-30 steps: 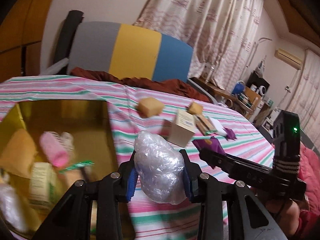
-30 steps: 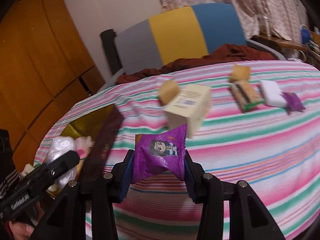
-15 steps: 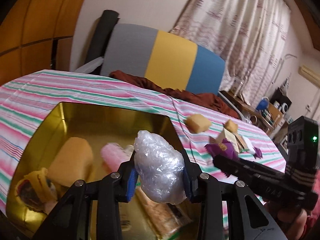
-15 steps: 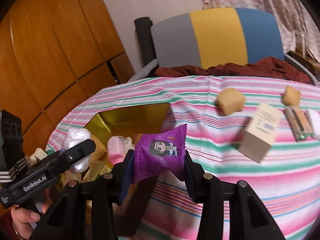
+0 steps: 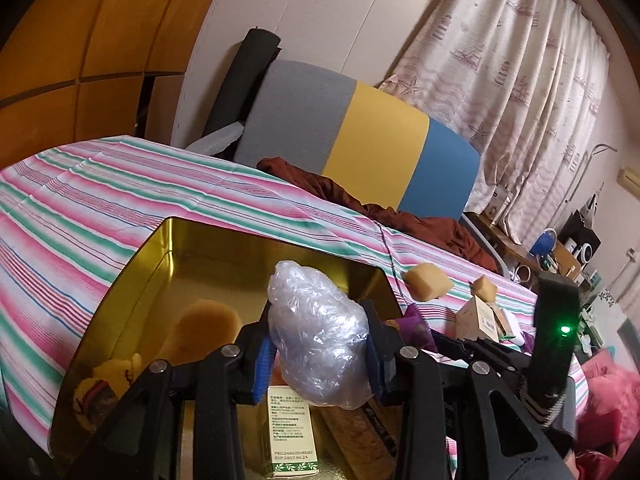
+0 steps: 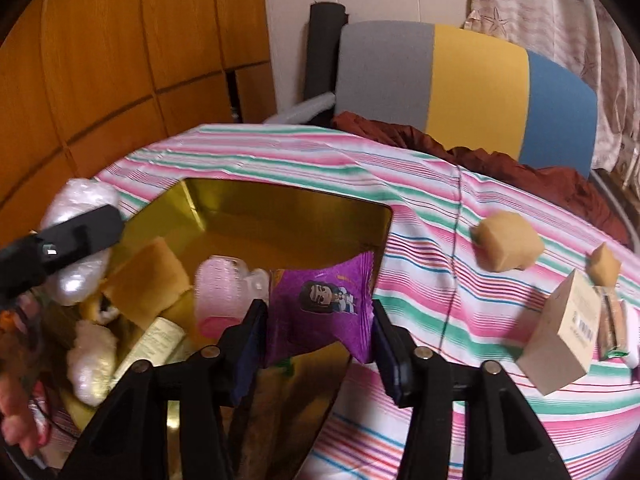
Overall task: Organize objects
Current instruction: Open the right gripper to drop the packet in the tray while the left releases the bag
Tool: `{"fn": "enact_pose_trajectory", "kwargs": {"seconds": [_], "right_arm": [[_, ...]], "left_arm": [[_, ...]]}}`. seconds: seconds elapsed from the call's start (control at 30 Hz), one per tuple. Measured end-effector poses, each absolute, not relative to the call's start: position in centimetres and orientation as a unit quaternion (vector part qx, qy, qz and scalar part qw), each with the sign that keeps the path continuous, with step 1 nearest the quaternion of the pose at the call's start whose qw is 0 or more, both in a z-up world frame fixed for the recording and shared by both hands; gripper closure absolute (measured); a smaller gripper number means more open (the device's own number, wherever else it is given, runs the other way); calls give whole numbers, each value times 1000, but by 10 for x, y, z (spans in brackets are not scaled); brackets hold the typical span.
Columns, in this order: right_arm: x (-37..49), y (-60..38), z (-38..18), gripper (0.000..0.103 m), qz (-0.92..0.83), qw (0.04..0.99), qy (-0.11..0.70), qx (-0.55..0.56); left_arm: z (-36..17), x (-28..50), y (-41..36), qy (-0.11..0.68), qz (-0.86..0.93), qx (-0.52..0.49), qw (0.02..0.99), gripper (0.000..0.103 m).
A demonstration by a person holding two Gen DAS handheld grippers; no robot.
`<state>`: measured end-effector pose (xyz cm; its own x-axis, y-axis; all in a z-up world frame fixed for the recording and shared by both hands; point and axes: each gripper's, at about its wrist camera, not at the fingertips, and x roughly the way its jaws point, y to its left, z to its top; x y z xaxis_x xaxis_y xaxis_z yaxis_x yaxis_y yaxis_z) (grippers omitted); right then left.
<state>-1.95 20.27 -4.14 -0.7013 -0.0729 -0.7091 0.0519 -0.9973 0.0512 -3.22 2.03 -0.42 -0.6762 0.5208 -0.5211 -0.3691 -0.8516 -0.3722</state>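
A gold tin box (image 5: 152, 264) sits on the striped tablecloth and also shows in the right wrist view (image 6: 280, 216). My left gripper (image 5: 320, 348) is shut on a clear crumpled plastic bundle (image 5: 320, 336), held above the box. My right gripper (image 6: 318, 328) is shut on a purple snack packet (image 6: 324, 304), held over the box's right side. Inside the box lie a yellow sponge (image 6: 148, 276), a pink item (image 6: 218, 292), a small printed carton (image 5: 290, 432) and other items.
On the cloth to the right lie two tan sponge cubes (image 6: 508, 244) (image 6: 604, 262), a cardboard box (image 6: 560, 336) and wrapped snacks (image 6: 612, 320). A grey, yellow and blue chair back (image 6: 472, 80) with a brown cloth stands behind the table.
Both grippers have moved left from the table's middle to above the gold box, each still carrying its object.
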Motion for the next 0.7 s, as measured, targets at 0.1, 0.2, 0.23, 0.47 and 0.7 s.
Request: {"fn": "enact_pose_trajectory", "kwargs": {"seconds": [0.1,0.2,0.23,0.47,0.7], "right_arm": [[-24,212,-47,50,-915,34,-35,402],[-15,221,-44,50,-920,28,-59,387],[-10,225,-41,50,-922,28,-69,380],[30,256,-38,50,-924,25,-157,347],[54,283,-40,50,-918,6,-200,344]], "left_arm": [[-4,-31,22,-119,907,-321,247,65],[-3,-31,23,-117,907,-320,249,65],[-3,-31,23,-116,906,-320,250,65],[-9,-31,35,-103,901,-336,255,65],[-17,-45,64,-91,888,-368,260,65]]}}
